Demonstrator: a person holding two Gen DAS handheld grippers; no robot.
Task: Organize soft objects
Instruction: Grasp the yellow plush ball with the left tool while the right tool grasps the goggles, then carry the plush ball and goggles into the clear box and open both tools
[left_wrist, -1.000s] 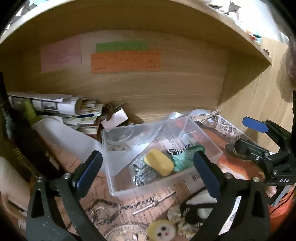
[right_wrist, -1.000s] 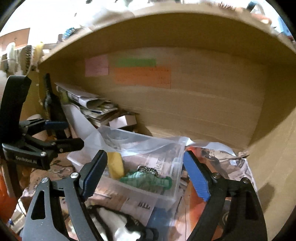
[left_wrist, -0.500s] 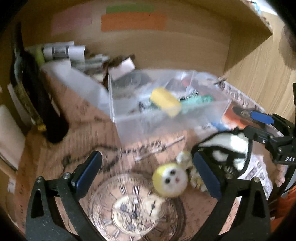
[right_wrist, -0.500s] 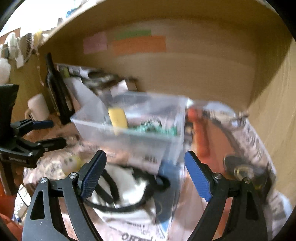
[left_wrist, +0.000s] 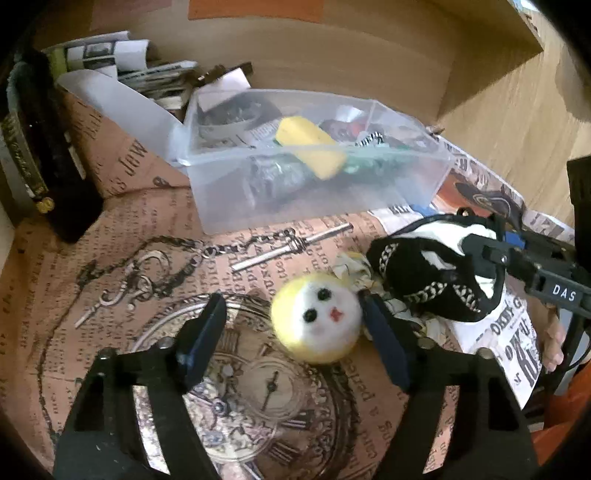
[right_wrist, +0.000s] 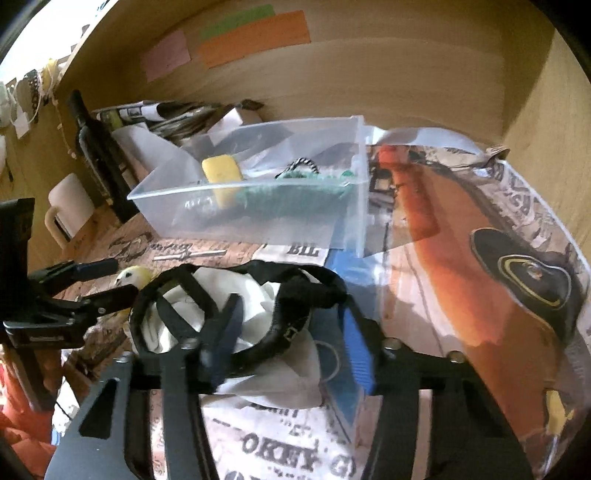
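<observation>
A yellow-and-white plush ball with a face (left_wrist: 317, 322) lies on the printed desk mat. My left gripper (left_wrist: 295, 328) is open with its jaws either side of the ball, not closed on it. A black-and-white fabric piece (left_wrist: 436, 273) lies to its right; in the right wrist view it (right_wrist: 240, 306) sits between the jaws of my open right gripper (right_wrist: 291, 339). A clear plastic bin (left_wrist: 314, 199) behind holds a yellow sponge (left_wrist: 310, 144) and a green knitted item (right_wrist: 295, 188). The left gripper also shows in the right wrist view (right_wrist: 99, 284).
A dark bottle (right_wrist: 96, 147) and a white mug (right_wrist: 70, 206) stand at the left. Rolled papers (left_wrist: 122, 62) are stacked against the wooden back wall. A wooden side wall (right_wrist: 546, 110) closes the right.
Both grippers dropped from the bin toward the mat. The left now straddles the plush ball. The right now straddles the black-and-white fabric.
</observation>
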